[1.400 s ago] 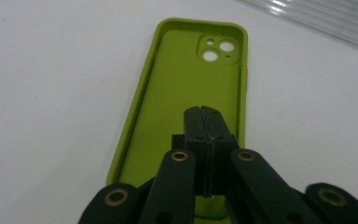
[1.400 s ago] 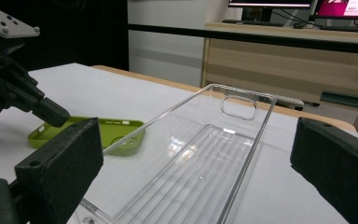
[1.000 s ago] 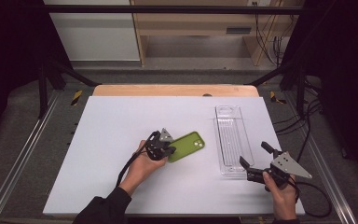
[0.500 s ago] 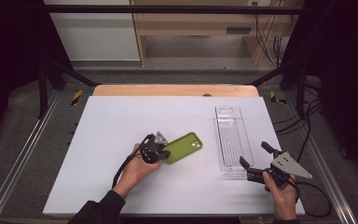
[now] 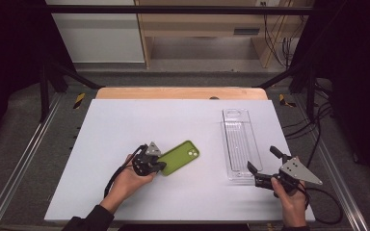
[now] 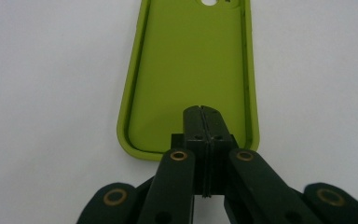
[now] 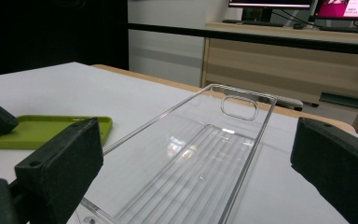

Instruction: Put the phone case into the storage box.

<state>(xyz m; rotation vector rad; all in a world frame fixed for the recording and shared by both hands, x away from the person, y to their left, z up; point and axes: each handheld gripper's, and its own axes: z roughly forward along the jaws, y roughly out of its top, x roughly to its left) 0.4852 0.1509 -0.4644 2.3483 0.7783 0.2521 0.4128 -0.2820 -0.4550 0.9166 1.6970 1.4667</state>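
White table (image 5: 125, 125), two phone cases (image 5: 179, 157)

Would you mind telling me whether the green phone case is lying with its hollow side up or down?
Hollow side up: the green phone case shows its raised rim and inner floor on the table.

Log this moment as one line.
left gripper: shut, tips on green phone case | right gripper: open, at clear phone case | both cases flat

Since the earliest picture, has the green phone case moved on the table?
Yes. The green phone case has slid left, away from the clear case, with the left gripper shut on it.
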